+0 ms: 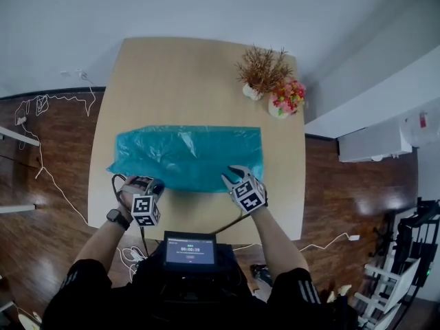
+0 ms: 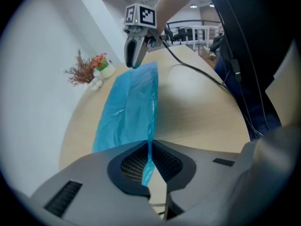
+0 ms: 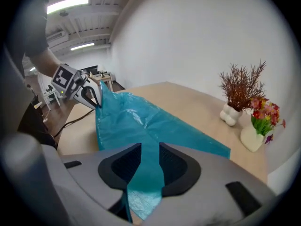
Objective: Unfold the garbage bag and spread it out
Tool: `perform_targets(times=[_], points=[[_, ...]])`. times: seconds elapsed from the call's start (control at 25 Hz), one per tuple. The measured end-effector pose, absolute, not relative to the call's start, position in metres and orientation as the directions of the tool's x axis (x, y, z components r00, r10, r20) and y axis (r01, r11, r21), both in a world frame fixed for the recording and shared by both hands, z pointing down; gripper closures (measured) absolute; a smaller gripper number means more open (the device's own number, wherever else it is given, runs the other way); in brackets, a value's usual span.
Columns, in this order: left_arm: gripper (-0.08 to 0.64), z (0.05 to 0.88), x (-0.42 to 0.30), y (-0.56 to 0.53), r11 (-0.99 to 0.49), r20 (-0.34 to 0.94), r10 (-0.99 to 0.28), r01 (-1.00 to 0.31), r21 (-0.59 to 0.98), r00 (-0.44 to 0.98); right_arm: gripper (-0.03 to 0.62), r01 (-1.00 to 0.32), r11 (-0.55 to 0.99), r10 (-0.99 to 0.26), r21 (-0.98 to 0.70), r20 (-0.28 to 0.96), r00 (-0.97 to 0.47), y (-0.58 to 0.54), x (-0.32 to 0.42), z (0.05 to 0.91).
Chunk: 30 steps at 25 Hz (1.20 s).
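Note:
A blue garbage bag (image 1: 185,158) lies flat in a long rectangle across the wooden table (image 1: 199,67). My left gripper (image 1: 143,183) is at the bag's near left corner, its jaws shut on the film's edge (image 2: 149,154). My right gripper (image 1: 232,174) is at the near right edge. There a strip of the bag (image 3: 141,119) runs through the visible gap between the jaws (image 3: 146,161), which stand apart. Each gripper shows in the other's view: the right gripper (image 2: 135,62) over the far corner, the left gripper (image 3: 96,100) at the far end of the bag (image 2: 129,107).
A white vase of dried twigs (image 1: 261,71) and a vase of pink flowers (image 1: 285,98) stand at the table's far right corner. A small screen (image 1: 189,251) hangs at my chest, with cables trailing to the floor. A white cabinet (image 1: 371,143) stands to the right.

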State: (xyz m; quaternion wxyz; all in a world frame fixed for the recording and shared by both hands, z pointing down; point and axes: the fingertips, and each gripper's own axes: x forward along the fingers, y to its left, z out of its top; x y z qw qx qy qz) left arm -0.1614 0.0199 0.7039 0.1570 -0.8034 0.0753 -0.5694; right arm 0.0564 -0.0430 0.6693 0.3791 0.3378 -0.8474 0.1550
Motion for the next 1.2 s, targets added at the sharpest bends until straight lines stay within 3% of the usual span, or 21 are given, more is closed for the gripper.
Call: perform_targets(times=[0.56, 0.8, 0.88, 1.2], points=[[0.531, 0.724, -0.157, 0.028, -0.955, 0.901, -0.269, 0.029, -0.296, 0.341, 0.448, -0.63, 0.776, -0.302, -0.027, 0.862, -0.408, -0.021, 0.053, 0.756], [0.505, 0.711, -0.157, 0.026, -0.959, 0.896, -0.265, -0.001, -0.283, 0.357, 0.438, -0.631, 0.776, -0.302, -0.019, 0.867, -0.397, -0.026, 0.051, 0.757], [0.474, 0.697, -0.159, 0.026, -0.963, 0.89, -0.263, -0.04, -0.268, 0.374, 0.436, -0.624, 0.781, -0.298, -0.015, 0.87, -0.394, -0.026, 0.052, 0.758], [0.474, 0.622, -0.195, 0.016, -0.936, 0.851, -0.314, -0.285, -0.205, 0.421, 0.434, -0.632, 0.775, -0.3, -0.017, 0.87, -0.391, -0.025, 0.052, 0.763]])
